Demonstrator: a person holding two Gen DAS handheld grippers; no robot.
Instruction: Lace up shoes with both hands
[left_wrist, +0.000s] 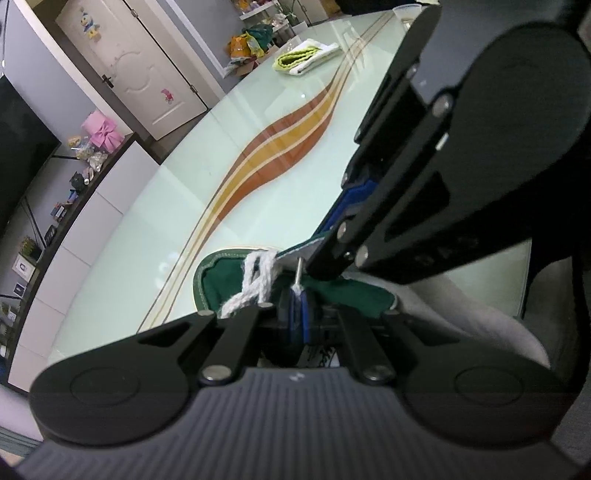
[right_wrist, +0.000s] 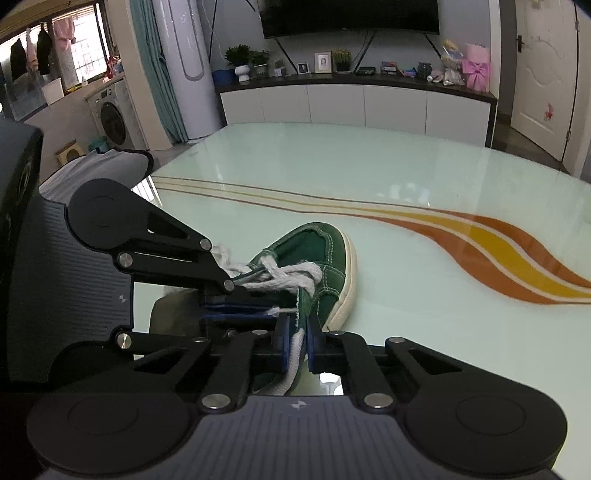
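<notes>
In the left wrist view, the left claw (left_wrist: 295, 306) has its blue pads pinched together on the lace tip (left_wrist: 298, 275), just behind the white lace (left_wrist: 255, 284) crossing the green shoe (left_wrist: 221, 280). The right claw (left_wrist: 332, 258) reaches in from above, touching the shoe's tongue area. The tip should probably be steered straight at the eyelet.

In the right wrist view, the right claw (right_wrist: 295, 339) is clamped on a lace strand (right_wrist: 295, 350) at the shoe's (right_wrist: 325, 254) near side, on the bench (right_wrist: 406, 177). The left claw (right_wrist: 258, 306) grips the tip beside it. Keeping that strand taut seems wise.
</notes>
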